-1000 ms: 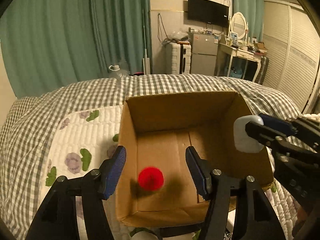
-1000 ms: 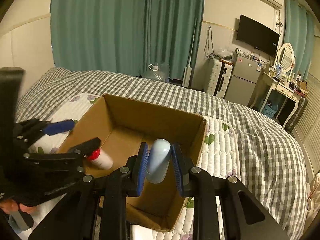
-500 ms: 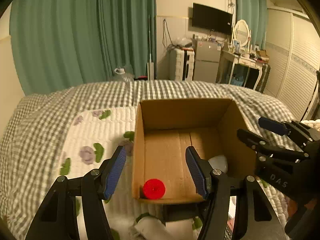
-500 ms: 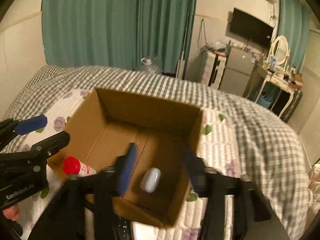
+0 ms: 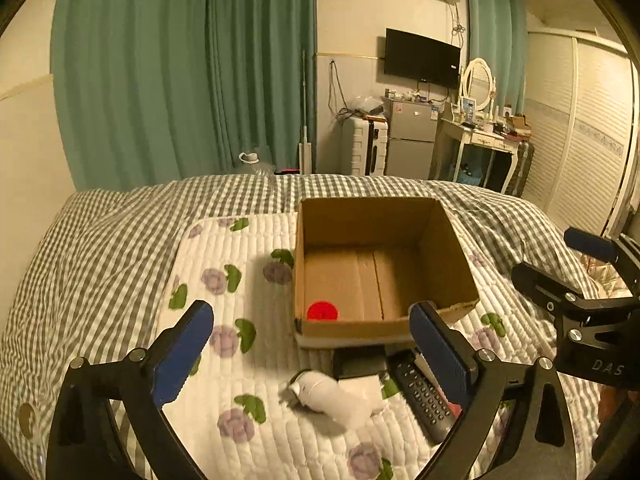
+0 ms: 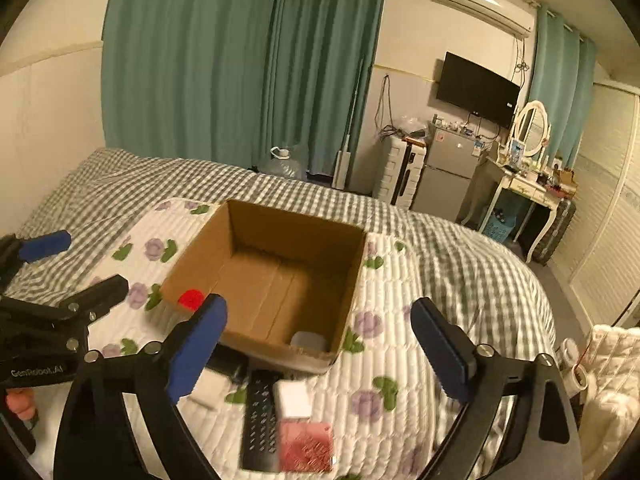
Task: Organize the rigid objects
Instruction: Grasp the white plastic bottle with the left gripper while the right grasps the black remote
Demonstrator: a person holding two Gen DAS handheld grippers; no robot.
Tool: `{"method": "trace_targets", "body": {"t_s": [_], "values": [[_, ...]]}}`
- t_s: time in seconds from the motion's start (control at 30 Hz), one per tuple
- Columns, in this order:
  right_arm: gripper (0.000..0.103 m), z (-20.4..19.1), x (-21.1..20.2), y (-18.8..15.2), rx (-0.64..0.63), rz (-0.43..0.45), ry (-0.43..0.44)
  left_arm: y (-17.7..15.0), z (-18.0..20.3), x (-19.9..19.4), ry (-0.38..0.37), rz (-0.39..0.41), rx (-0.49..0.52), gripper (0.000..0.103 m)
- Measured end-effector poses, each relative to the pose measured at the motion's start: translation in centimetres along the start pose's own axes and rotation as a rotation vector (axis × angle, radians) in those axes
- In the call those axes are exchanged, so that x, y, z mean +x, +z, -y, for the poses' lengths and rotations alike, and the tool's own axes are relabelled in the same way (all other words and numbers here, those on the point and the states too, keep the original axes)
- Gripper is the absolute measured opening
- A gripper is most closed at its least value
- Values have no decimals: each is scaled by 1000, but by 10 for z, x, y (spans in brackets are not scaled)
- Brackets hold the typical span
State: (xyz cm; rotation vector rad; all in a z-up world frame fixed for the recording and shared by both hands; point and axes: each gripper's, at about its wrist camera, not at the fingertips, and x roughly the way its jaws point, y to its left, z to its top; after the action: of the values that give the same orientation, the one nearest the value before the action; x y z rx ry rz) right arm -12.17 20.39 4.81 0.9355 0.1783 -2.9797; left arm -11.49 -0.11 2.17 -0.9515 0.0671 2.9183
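An open cardboard box point(image 5: 384, 212) point(image 6: 200, 258) sits on the bed's white floral quilt. Inside lie a red-capped bottle point(image 5: 322, 311) point(image 6: 191, 299) and a pale blue-white container point(image 6: 309, 341). Before the box lie a black remote point(image 5: 424, 394) point(image 6: 260, 416), a white bottle point(image 5: 328, 394), a white block point(image 6: 294, 398) and a red packet point(image 6: 306, 446). My left gripper point(image 5: 312, 354) is open and empty, back from the box's near wall. My right gripper point(image 6: 320, 350) is open and empty, above the box's near corner.
A grey checked blanket point(image 5: 100, 248) covers the rest of the bed. Beyond the bed stand green curtains point(image 5: 180, 80), a small fridge point(image 5: 412, 140) and a dressing table point(image 5: 484, 140). White bedding point(image 6: 612, 360) lies at the right.
My right gripper opened and dropped the pale container into the box. Both grippers pulled back and up from the box, bringing the loose items in front into view.
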Motion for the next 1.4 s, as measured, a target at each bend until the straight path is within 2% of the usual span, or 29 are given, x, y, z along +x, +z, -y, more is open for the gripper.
{"method": "trace_targets", "body": {"t_s": [0.2, 0.33, 0.47, 0.6, 0.73, 0.93, 1.0, 1.07, 1.2, 1.27, 1.3, 1.33, 1.4], "values": [[94, -8, 8, -30, 22, -64, 25, -30, -9, 18, 29, -67, -2, 101], [94, -13, 32, -55, 31, -134, 36, -52, -14, 38, 47, -128, -26, 101], [94, -16, 59, -78, 26, -198, 27, -74, -10, 61, 32, -196, -44, 101], [94, -14, 77, -96, 46, -239, 27, -80, 0, 80, 0, -230, -76, 101], [94, -13, 88, -107, 51, -266, 22, -80, 14, 100, 43, -244, -42, 101], [94, -8, 96, -115, 72, -293, 20, -89, 20, 128, 73, -298, -45, 98], [94, -7, 97, -116, 74, -296, 18, -94, 20, 131, 67, -325, -43, 87], [94, -7, 97, -116, 74, -297, 16, -101, 17, 132, 50, -359, -46, 71], [94, -8, 95, -116, 70, -292, 10, -115, 3, 126, 36, -406, -72, 54], [94, -8, 96, -117, 66, -298, 5, -119, -2, 121, 29, -416, -78, 40], [94, -9, 96, -118, 65, -302, 3, -121, -6, 118, 20, -422, -79, 39], [94, -10, 97, -118, 61, -307, 0, -122, -7, 117, 18, -423, -77, 34], [94, -12, 99, -119, 51, -311, -1, -123, -8, 112, 20, -421, -61, 33]]}}
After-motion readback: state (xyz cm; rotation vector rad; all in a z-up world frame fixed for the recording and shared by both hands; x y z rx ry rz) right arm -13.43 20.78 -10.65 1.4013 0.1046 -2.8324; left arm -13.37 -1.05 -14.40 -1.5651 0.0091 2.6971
